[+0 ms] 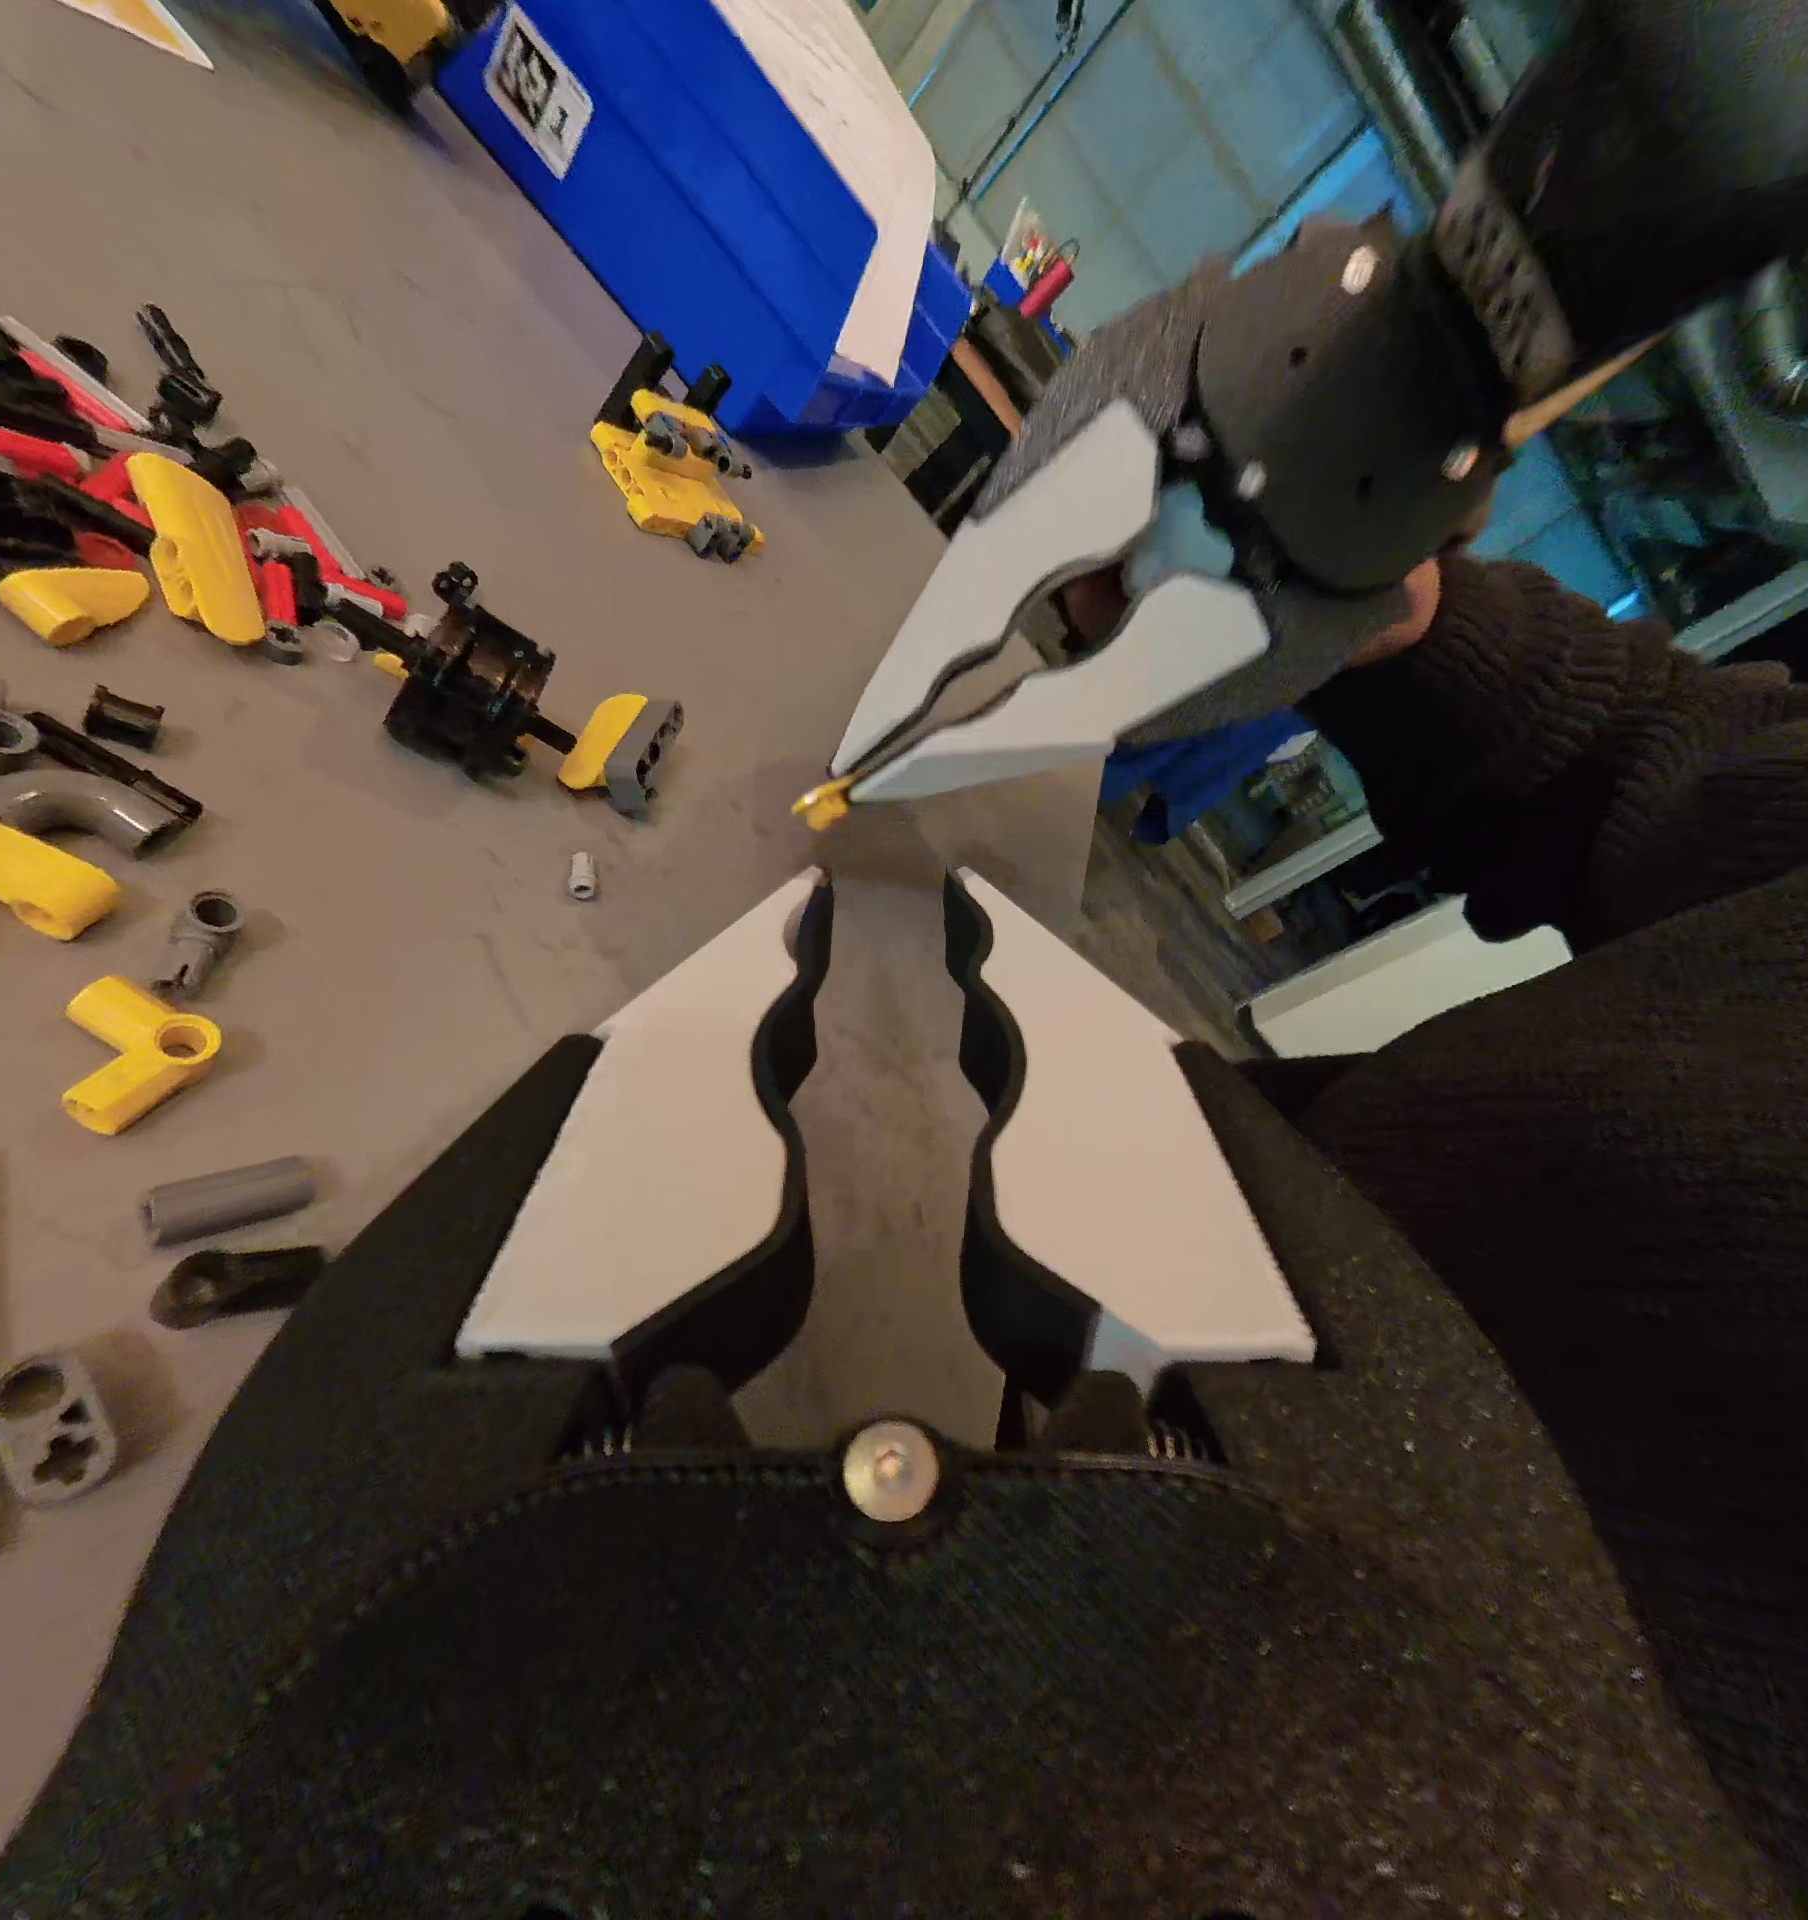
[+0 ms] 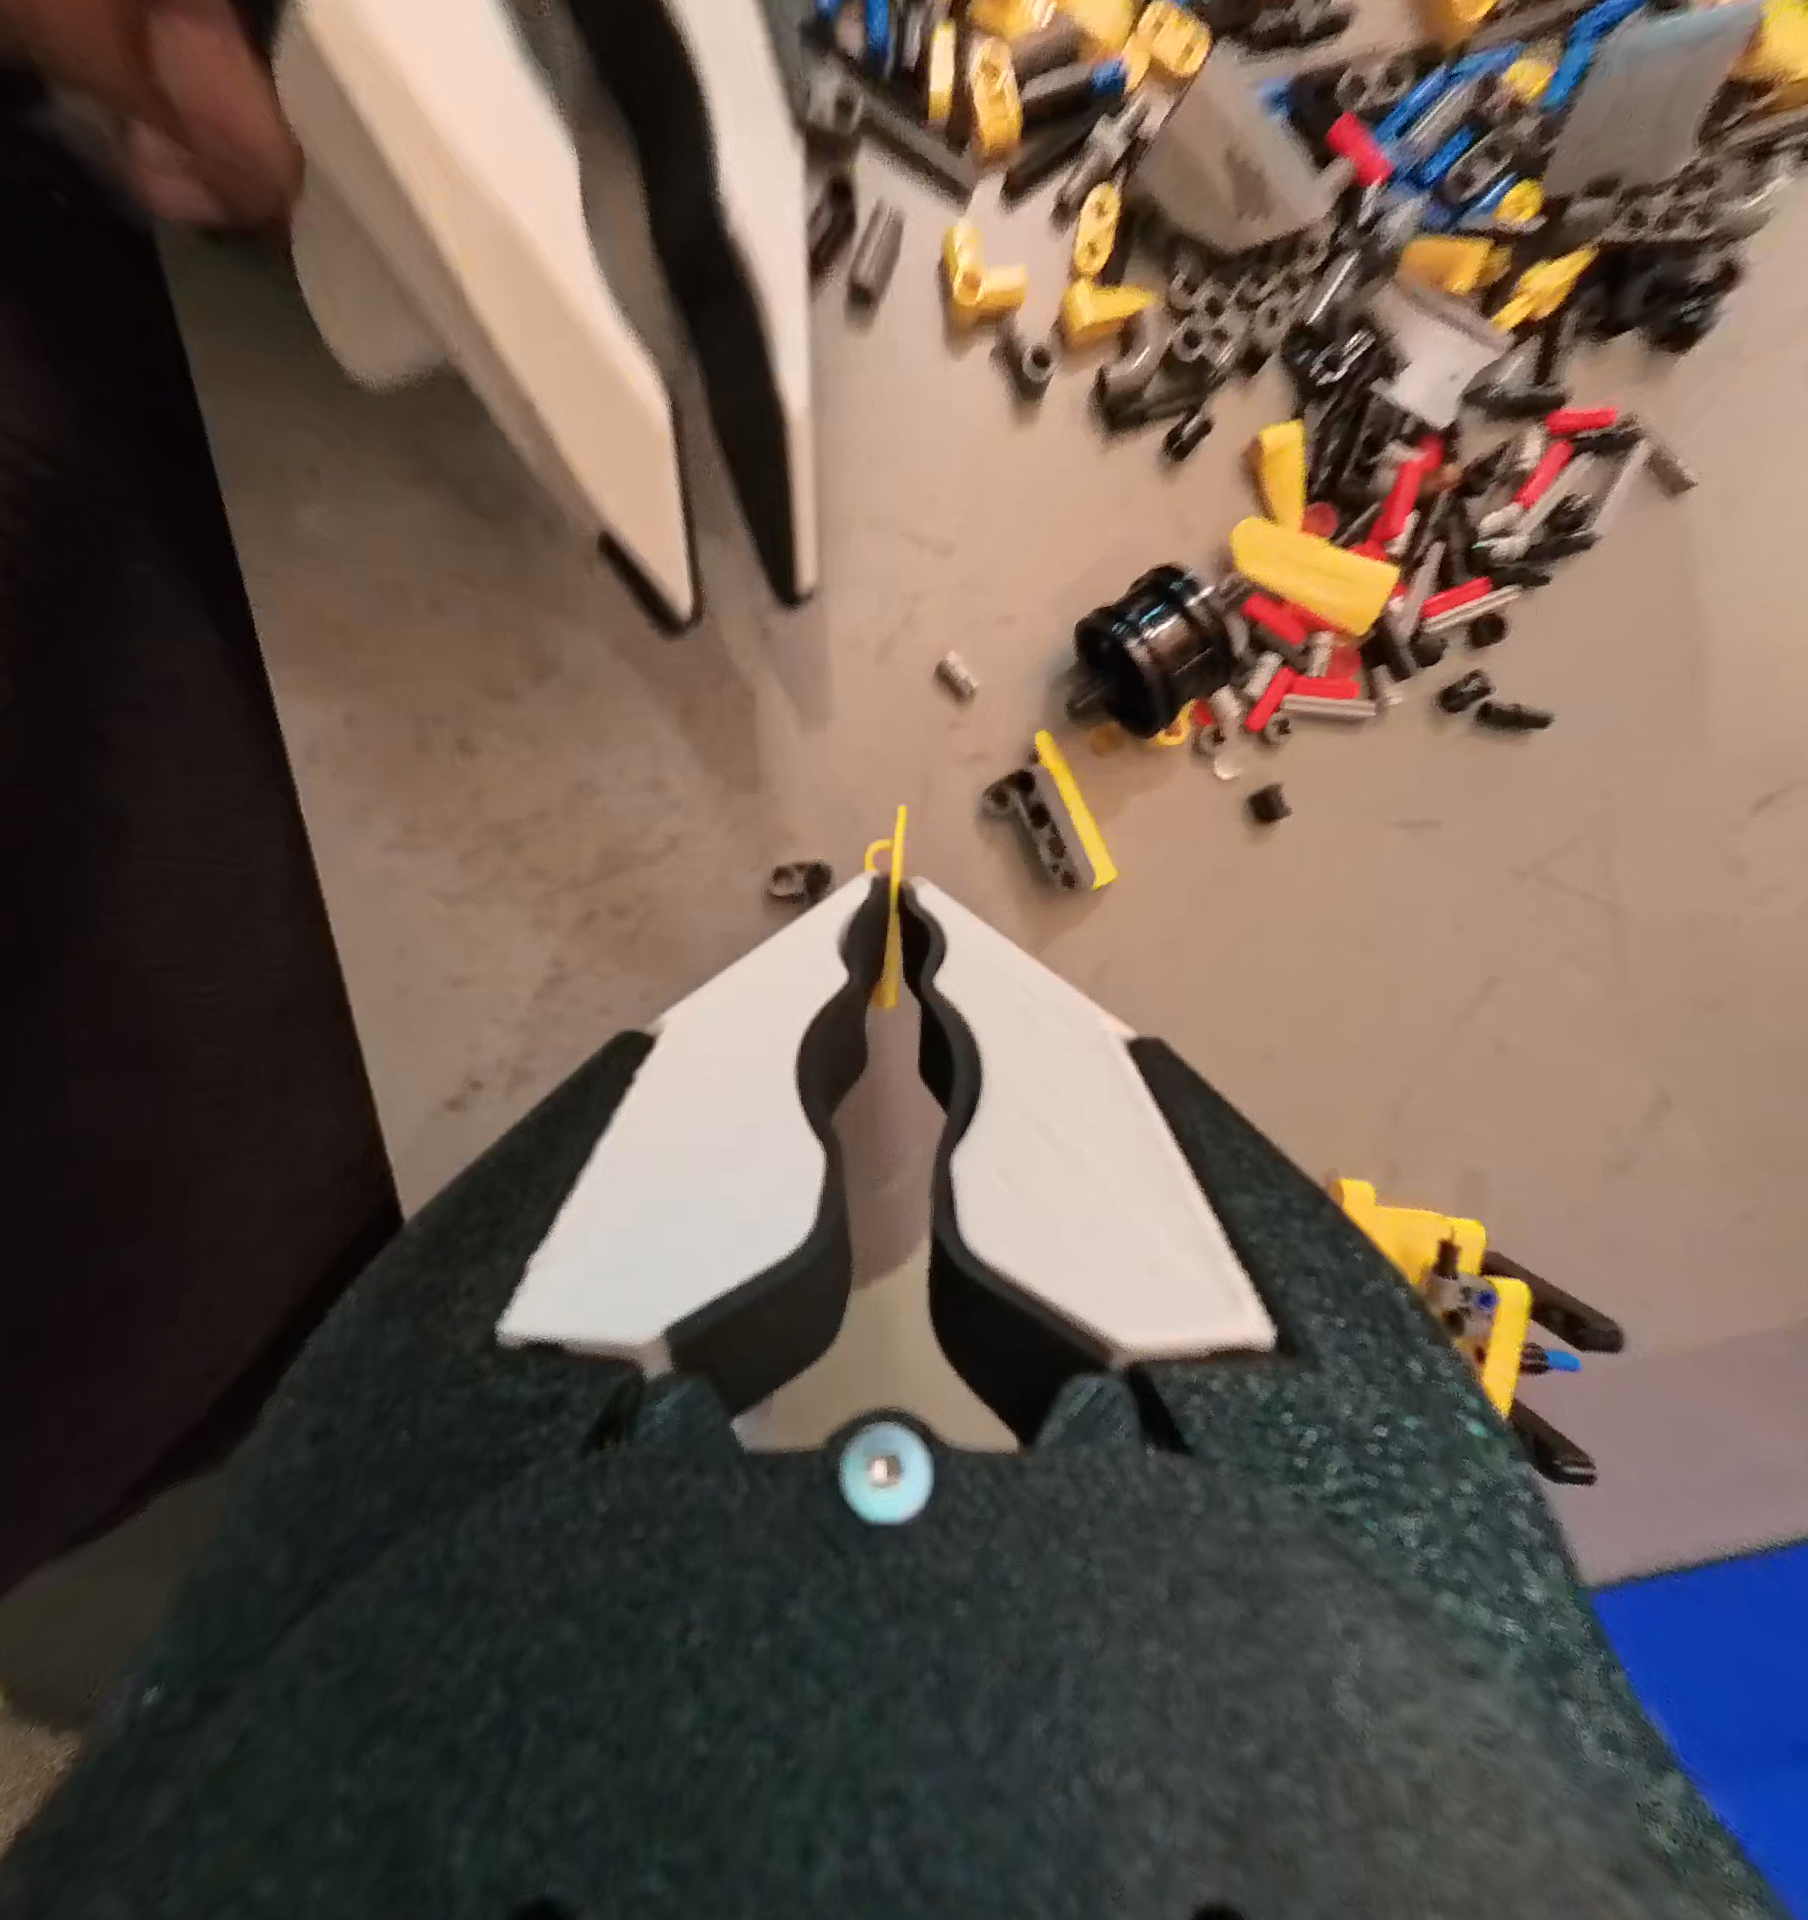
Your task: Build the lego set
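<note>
While the right gripper [image 2: 887, 891] is clamped on a thin yellow piece [image 2: 892, 914], the left gripper [image 1: 887, 883] hangs apart and empty above the grey table [image 1: 443, 343]; the yellow-and-grey assembly [image 1: 671, 468] lies untouched.

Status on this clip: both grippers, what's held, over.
Right gripper shut on thin yellow piece. Left gripper open, empty, above table. Loose building parts to its left.

Left gripper [image 1: 884, 883] holds its fingers apart, empty; right gripper [image 2: 887, 885] points toward it, fingers [image 2: 765, 997] pinched together.
</note>
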`<state>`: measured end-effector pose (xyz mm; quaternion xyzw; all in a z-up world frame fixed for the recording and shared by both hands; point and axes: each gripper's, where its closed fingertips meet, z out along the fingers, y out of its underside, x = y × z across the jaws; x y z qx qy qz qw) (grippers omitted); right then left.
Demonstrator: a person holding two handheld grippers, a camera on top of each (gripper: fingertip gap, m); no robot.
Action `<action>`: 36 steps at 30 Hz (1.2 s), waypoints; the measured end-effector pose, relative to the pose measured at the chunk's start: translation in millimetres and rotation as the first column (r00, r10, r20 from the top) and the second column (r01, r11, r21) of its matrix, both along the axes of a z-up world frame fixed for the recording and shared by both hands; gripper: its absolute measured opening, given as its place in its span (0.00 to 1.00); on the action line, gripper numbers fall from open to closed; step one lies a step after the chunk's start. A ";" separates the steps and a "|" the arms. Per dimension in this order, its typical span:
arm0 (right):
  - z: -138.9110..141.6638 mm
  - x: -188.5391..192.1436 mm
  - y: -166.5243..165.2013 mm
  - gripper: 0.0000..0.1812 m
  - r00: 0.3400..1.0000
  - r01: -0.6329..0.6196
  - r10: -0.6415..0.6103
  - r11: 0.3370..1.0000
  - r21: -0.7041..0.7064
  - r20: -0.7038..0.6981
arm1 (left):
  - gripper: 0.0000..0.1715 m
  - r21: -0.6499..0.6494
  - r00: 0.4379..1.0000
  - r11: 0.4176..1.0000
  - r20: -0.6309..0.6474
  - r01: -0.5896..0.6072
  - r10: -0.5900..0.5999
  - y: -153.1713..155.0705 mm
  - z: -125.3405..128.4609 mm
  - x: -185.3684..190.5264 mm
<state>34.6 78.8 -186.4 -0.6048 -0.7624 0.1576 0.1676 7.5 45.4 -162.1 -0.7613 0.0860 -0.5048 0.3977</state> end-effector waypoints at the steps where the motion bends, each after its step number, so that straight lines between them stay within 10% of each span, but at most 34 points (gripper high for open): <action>1: 5.2 -3.4 1.4 0.00 0.999 0.015 -0.015 1.000 -0.008 -0.037 | 0.11 -0.007 0.999 1.000 -0.039 0.020 -0.021 -1.1 -3.8 3.9; 5: 11.7 0.7 7.8 0.01 0.984 0.102 -0.101 0.995 -0.001 -0.144 | 0.14 0.000 0.936 0.993 -0.334 0.120 -0.113 -6.8 -19.4 19.1; 13: -9.7 66.5 -19.7 0.01 0.945 0.283 -0.286 0.958 -0.040 -0.156 | 0.21 0.126 0.588 0.979 -0.808 0.157 0.010 -5.2 -25.7 17.7; 36: -32.5 66.4 -22.0 0.01 0.928 0.363 -0.364 0.931 -0.024 -0.084 | 0.30 0.054 0.725 0.995 -0.688 0.084 -0.024 10.5 -61.8 6.6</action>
